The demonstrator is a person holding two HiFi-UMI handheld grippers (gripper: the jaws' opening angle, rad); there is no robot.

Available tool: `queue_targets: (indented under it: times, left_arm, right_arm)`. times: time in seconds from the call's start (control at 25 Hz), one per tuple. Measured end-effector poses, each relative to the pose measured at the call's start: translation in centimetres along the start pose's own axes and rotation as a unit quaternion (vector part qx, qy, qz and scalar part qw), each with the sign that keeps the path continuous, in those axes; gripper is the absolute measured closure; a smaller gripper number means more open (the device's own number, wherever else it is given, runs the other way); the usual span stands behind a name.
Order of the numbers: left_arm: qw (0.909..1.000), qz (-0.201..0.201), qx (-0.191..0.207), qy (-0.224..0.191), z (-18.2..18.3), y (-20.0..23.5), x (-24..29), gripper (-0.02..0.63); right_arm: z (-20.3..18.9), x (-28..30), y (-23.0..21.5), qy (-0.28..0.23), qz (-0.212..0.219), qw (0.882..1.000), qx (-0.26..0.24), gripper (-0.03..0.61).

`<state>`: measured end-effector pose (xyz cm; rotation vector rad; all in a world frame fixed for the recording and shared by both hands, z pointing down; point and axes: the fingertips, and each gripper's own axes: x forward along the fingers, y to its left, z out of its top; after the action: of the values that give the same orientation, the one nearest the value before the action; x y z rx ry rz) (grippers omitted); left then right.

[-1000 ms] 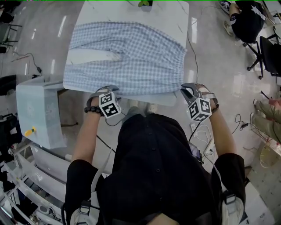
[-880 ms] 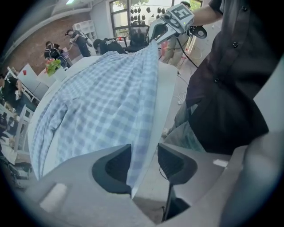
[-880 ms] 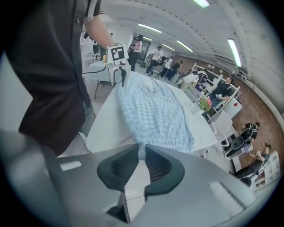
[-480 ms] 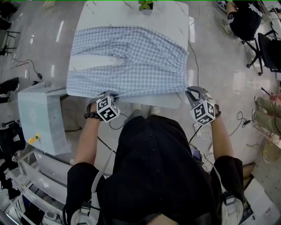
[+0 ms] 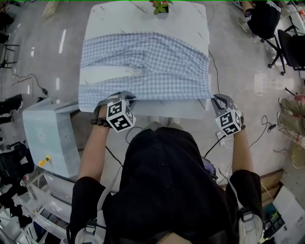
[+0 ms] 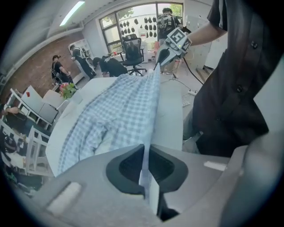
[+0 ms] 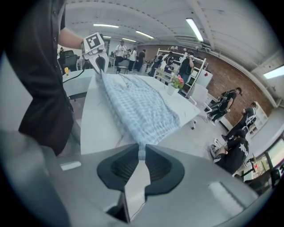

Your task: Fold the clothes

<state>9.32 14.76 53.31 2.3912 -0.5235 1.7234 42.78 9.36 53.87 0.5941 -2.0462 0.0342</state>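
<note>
The garment (image 5: 152,62), blue and white checked, lies spread flat across the middle of the white surface (image 5: 143,19), with its long side running from 9 o'clock to 3 o'clock. A small plant (image 5: 161,5) stands at the 12 o'clock edge.

The left tongs (image 5: 126,96) are pressed together on the near hem at the 7 o'clock corner; in the left gripper view a thin fold of the cloth goes in between the two halves. The right tongs (image 5: 215,98) pinch the gathered waist end at the 5 o'clock corner in the same way. The hem between them looks stretched and nearly straight.

The step in hand is, I judge, to carry this near edge over toward 12 o'clock and fold the garment in half along its length. To do it well, both hands should rise together and stay equally far apart, so the hem keeps its tension and does not sag in the middle. Then move both toward 12 o'clock at one speed and lay the near hem on the far hem, corner to corner. The tongs should open only when the cloth rests flat. If one side goes ahead, the fold will be oblique. Stop before reaching the plant.
</note>
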Motion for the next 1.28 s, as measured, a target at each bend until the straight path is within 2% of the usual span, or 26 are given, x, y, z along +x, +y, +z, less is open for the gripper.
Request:
queue_targets:
  times: [0.2, 0.32, 0.6, 1.04, 1.28]
  left_arm:
    - [0.9990, 0.017, 0.041, -0.005, 1.4, 6.9, -1.0, 0.600]
    - [0.9988, 0.015, 0.046, 0.008, 1.4, 10.3, 0.0, 0.601]
    - [0.9994, -0.001, 0.022, 0.027, 1.5, 15.6, 1.5, 0.601]
    - [0.9979, 0.002, 0.035, 0.054, 4.5, 27.1, 5.1, 0.601]
    - [0.9965, -0.019, 0.038, 0.072, 4.6, 30.1, 9.2, 0.600]
  right_arm:
    - [2.7, 0.9, -2.9, -0.010, -0.036, 0.999, 0.035, 0.529]
    - [4.3, 1.9, -4.7, -0.010, -0.047, 0.998, 0.042, 0.531]
    - [6.7, 4.6, -8.9, -0.022, -0.021, 0.997, 0.070, 0.531]
    - [7.8, 10.6, -15.4, 0.010, 0.000, 0.992, 0.124, 0.531]
    - [7.0, 13.0, -16.2, 0.029, 0.010, 0.989, 0.142, 0.531]
